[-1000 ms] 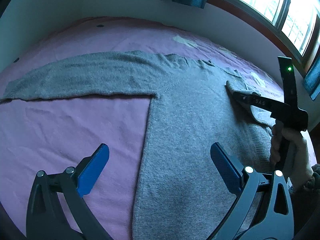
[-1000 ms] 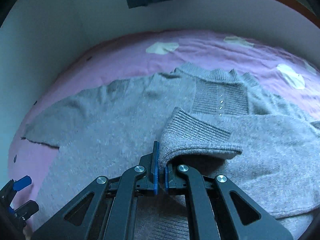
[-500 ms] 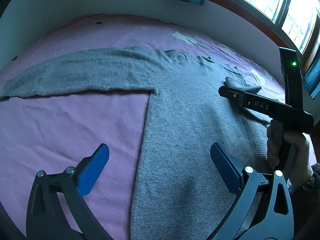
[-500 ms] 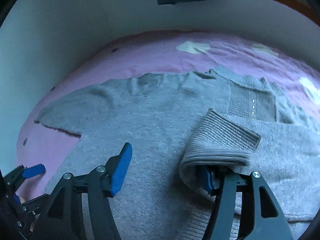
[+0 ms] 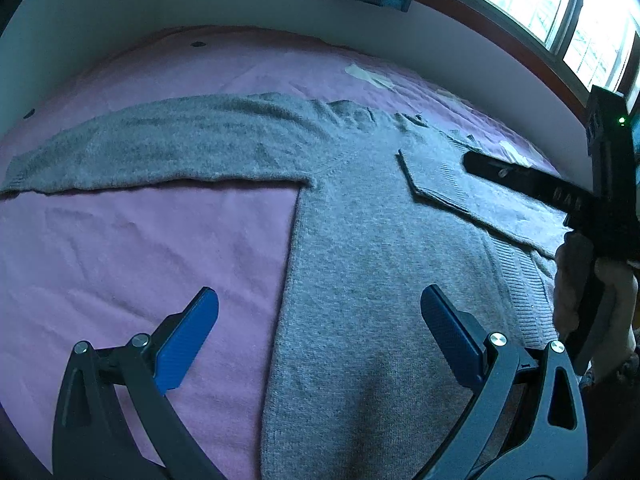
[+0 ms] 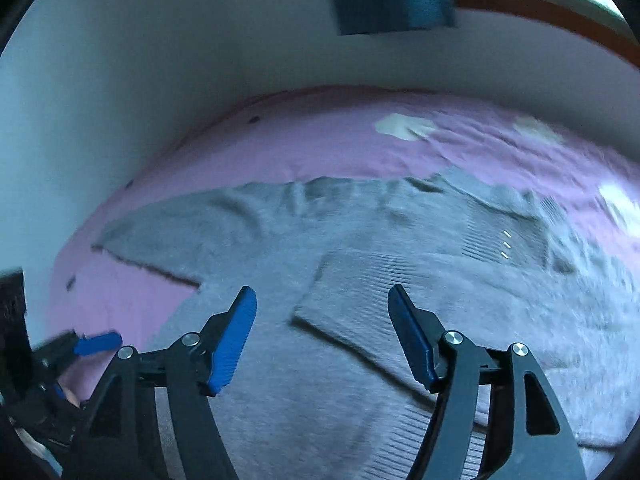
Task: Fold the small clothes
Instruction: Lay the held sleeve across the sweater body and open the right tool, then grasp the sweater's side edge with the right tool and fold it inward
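1. Left wrist view: our left tongs (image 5: 319, 322) stand spread wide and empty above the grey sweater (image 5: 372, 280), which lies flat on the pink bed (image 5: 140, 240). One sleeve (image 5: 160, 152) stretches out toward 9 o'clock; the other sleeve (image 5: 460, 192) is folded over the body at 2 o'clock, with the right tongs (image 5: 470, 162) above it.
2. Right wrist view: our right tongs (image 6: 322, 328) are opening, pinching nothing, with the folded sleeve's cuff (image 6: 360, 292) lying loose below the gap. The collar (image 6: 500, 196) sits at 1 o'clock.
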Demonstrator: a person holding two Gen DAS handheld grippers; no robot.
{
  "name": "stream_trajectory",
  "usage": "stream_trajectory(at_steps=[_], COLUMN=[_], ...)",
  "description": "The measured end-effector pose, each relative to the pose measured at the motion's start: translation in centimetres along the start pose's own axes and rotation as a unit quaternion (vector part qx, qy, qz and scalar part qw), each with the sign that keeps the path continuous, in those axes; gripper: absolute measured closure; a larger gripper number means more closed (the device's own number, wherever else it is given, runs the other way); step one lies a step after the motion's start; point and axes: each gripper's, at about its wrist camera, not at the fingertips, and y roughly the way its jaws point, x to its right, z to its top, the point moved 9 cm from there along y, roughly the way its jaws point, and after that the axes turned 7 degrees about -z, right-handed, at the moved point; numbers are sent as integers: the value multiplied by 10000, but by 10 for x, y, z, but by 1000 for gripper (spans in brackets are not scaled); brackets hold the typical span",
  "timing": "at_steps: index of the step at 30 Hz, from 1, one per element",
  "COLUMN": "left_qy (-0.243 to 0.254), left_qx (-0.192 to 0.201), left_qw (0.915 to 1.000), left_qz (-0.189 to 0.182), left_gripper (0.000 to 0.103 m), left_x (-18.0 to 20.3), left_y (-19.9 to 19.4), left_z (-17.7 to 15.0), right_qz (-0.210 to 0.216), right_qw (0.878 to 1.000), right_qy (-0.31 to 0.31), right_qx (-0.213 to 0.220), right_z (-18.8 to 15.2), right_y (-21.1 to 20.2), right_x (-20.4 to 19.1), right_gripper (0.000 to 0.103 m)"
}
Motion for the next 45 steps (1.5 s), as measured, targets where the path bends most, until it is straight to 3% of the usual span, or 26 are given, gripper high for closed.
stream_trajectory(at_steps=[4,6,8,11,13,15,18,20,21,22,23,28,32,37,39,41,42,45], left_qy=[-20,-56,-121,-123,-72,9,83,55,20,-6,-26,-3,-7,-13,-23,-41,-48,-48], left_qx=[12,5,-16,-15,-40,-59,-77,-111,-137,-161,-186,-238,-225,-220,-219,-212,-209,-216], left_qw=[10000,9999,9998,9996,9996,9996,9996,9997,9997,9997,9997,9997,9997,9997,9997,9997,9997,9997], left_qz=[-46,-102,-177,-270,-286,-290,-248,-213,-190,-173,-158,-83,-87,-95,-101,-109,-111,-97], left_gripper=[2,2,2,2,2,2,2,2,2,2,2,2,2,2,2,2,2,2], left_x=[-1,-1,-1,3,6,11,14,14,12,11,10,8,7,6,6,5,5,4], left_y=[-3,-3,-3,-2,0,2,5,7,9,12,13,17,17,17,18,18,17,18], left_z=[1,0,0,1,0,-1,-1,-2,-3,-3,-4,-6,-5,-5,-5,-5,-6,-7], right_qz=[-164,-435,-904,-1568,-1574,-1295,-908,-808,-786,-783,-756,-308,168,483,528,312,162,282], right_qw=[9976,9923,9825,9576,9465,9436,9392,9357,9350,9351,9347,9278,9213,9288,9305,9367,9402,9342], right_qy=[652,1111,1537,2359,2796,3043,3312,3431,3458,3457,3471,3718,3884,3672,3615,3473,3385,3546], right_qx=[154,337,538,531,351,137,60,102,106,72,-62,44,1,-109,-257,-302,-340,-255], right_z=[8,10,8,-10,-23,-30,-29,-25,-23,-23,-24,-24,-40,-63,-77,-85,-88,-89], right_y=[-26,-50,-74,-94,-91,-79,-59,-51,-48,-43,-37,-36,-53,-74,-78,-80,-79,-81], right_x=[66,125,186,276,314,336,351,360,363,366,370,376,366,334,322,319,319,322], right_gripper=[35,35,35,35,36,37,37,49,58,82,95,95,88,76,76,85,96,96])
